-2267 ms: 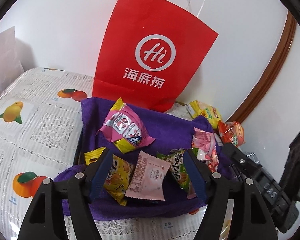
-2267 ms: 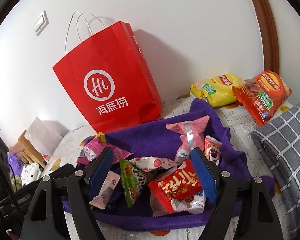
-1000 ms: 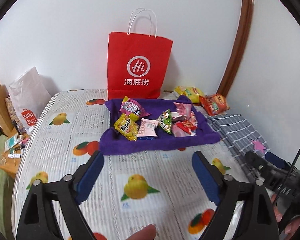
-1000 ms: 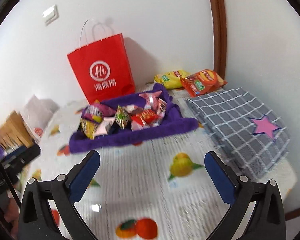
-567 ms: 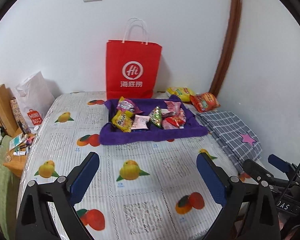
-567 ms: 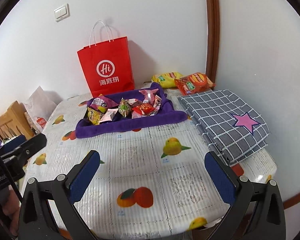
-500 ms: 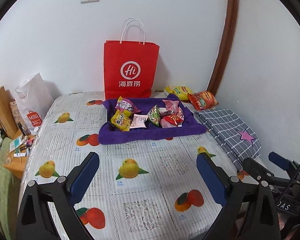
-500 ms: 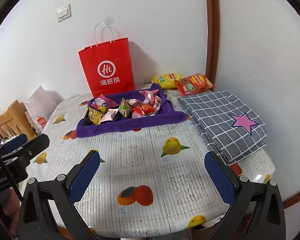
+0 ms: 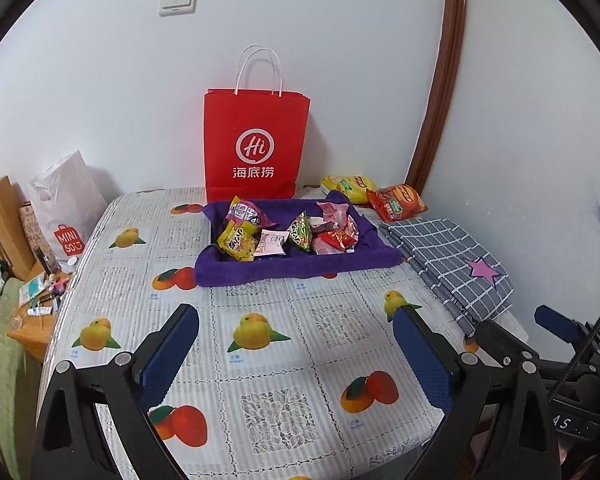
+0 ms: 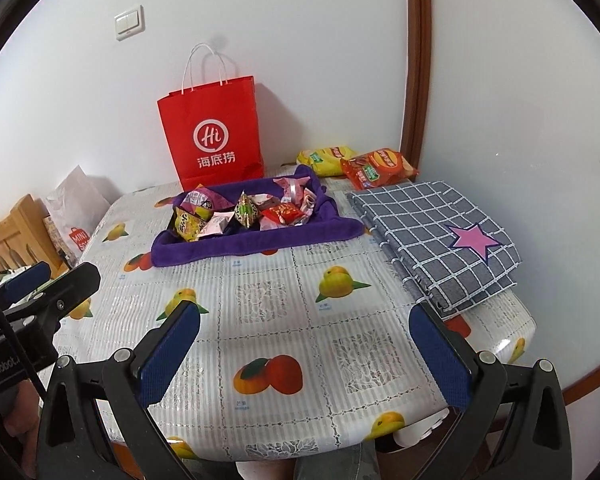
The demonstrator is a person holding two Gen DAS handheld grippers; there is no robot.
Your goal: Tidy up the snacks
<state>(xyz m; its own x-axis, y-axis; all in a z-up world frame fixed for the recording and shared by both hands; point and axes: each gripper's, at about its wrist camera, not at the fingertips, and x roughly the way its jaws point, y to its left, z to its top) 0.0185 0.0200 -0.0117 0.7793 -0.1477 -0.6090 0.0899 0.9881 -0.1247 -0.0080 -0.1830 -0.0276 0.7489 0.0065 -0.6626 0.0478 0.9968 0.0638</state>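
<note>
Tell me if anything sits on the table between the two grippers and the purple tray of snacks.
Nothing visible does. Both the left gripper and the right gripper are open and empty, and only bare fruit-print tablecloth lies between them and the purple tray. The folded checked cloth lies off to the right, beside the tray.

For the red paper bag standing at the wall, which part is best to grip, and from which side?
Grip the red paper bag by its white handles, coming from above. They stand upright and free above the rim; the body looks too wide and thin-walled for the tongs.
</note>
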